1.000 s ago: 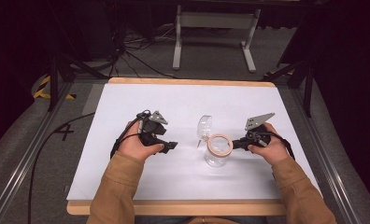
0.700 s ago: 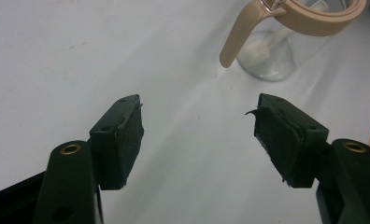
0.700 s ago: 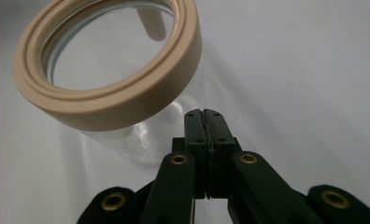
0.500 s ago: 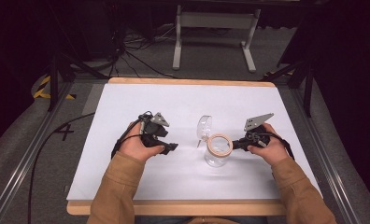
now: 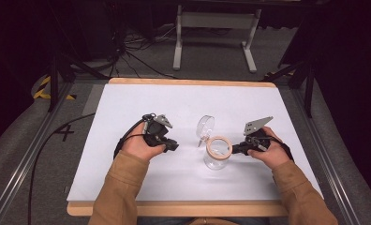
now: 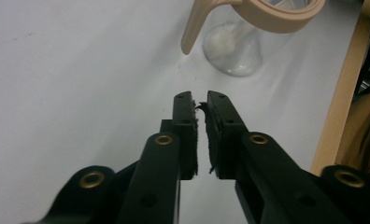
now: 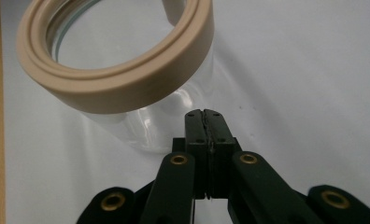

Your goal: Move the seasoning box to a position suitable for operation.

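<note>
Where the white, matte table sheet (image 5: pixel 183 105) lies over its wooden board, one clear glass jar (image 5: pixel 217 158) with a beige ring collar and a hinged round clear lid (image 5: pixel 205 125) tipped open stands right of centre, between two black hand-held grippers. The left gripper (image 6: pixel 199 100) sits well apart from the jar; its jaws have just been closing and stand nearly together, a thin slit between frayed pads, nothing in it. The right gripper (image 7: pixel 204 113), just beside the jar's glass wall, is pressed together on nothing.
</note>
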